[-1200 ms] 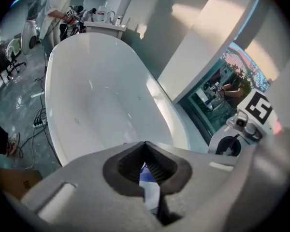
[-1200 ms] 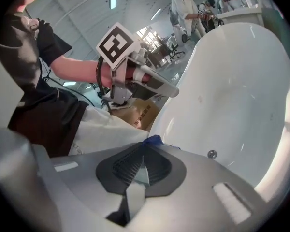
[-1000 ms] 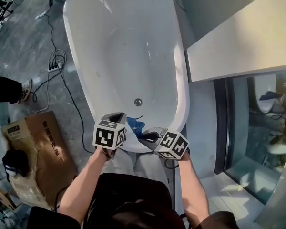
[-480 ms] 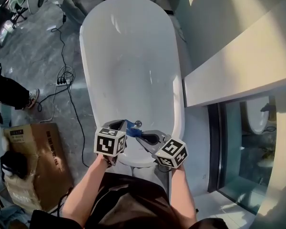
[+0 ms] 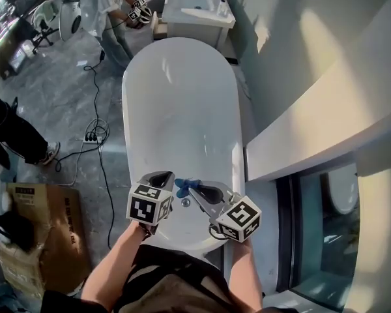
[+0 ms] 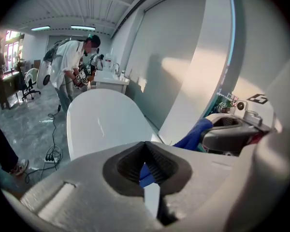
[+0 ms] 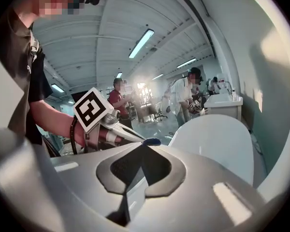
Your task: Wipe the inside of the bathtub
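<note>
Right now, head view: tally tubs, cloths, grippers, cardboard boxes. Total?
bathtub: 1
blue cloth: 1
grippers: 2, the left gripper and the right gripper
cardboard box: 1
Total: 5

Head view looks steeply down on the tub (image 5: 176,109) from its near end. Both gripper views sit low and close there; all three share its far rim.
</note>
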`<state>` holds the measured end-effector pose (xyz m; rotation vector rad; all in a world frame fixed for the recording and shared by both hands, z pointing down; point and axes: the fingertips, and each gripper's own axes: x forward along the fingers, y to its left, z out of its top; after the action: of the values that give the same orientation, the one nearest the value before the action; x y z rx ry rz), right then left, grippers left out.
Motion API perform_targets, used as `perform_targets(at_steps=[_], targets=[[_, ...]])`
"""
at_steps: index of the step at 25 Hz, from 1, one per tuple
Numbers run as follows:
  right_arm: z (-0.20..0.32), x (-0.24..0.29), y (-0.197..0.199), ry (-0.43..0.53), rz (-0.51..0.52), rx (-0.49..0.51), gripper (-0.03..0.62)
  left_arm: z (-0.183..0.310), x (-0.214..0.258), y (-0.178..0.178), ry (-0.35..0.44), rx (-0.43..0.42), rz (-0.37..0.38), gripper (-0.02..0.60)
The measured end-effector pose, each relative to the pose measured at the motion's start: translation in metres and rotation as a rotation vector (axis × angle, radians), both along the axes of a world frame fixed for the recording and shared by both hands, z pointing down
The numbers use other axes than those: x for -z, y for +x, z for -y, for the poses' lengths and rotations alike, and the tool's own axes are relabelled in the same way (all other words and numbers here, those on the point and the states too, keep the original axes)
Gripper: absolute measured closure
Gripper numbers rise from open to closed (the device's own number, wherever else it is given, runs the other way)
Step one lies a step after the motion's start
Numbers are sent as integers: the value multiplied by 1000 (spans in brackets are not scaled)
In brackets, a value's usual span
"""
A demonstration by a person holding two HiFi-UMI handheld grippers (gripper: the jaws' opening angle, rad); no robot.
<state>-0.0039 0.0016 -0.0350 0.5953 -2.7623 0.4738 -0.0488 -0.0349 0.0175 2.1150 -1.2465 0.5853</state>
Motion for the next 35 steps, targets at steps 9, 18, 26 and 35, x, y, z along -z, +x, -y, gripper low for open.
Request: perform_targets(at_steps=[9,18,26,35], targets=[[49,102,5,123,113,-106,579,37,106,6,230,-28,-31,577],[82,193,4,311,162,-220,579,62,209,13,466,-59,-85,577],[106,243,4,422,219,-310,579,79,258,8,572,57,-125,577],[97,232,0,466,136,-395,579,61,249,7,587,74,-42,577]])
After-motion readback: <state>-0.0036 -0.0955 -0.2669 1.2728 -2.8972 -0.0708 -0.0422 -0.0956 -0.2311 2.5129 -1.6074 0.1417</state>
